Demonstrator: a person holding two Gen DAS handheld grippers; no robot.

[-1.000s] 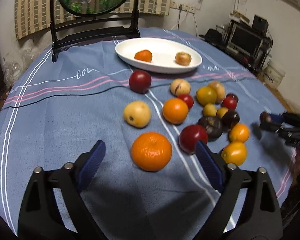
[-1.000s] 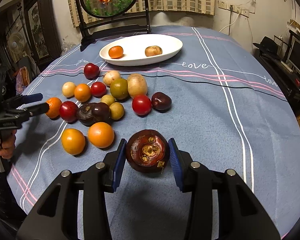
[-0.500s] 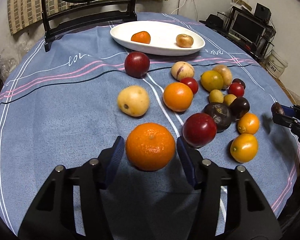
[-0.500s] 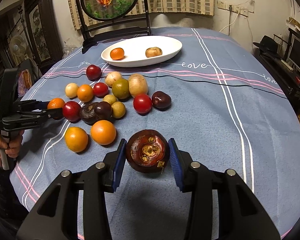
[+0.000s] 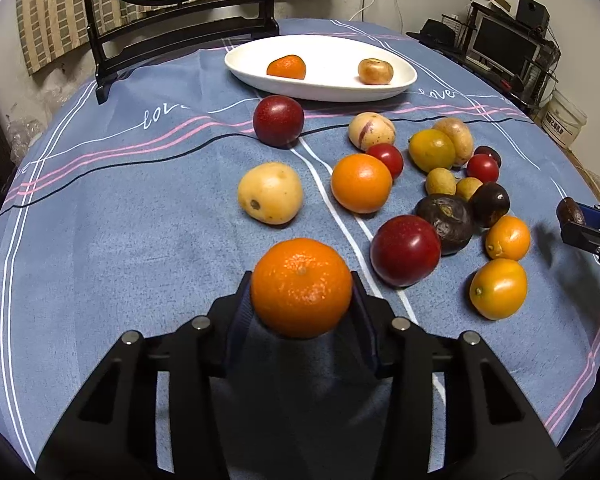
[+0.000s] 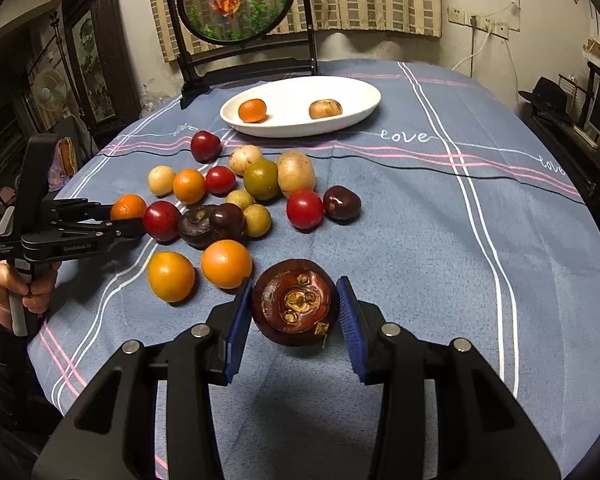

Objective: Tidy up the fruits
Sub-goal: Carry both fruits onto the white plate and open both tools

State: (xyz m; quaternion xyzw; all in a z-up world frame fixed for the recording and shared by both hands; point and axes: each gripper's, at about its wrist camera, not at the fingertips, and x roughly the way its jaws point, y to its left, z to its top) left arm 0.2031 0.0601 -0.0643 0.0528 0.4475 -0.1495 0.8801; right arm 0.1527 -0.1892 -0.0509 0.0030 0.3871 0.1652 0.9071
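Pinching a dimpled round tangerine, left tool just closed; right tool grips glossy mangosteen.

Your left gripper has just been closing: a second ago its jaws stood wide apart on either side of the tangerine; now its pads press both sides of that fruit, which fills the gap between them.

Blue striped tablecloth, white dish, orange mandarin
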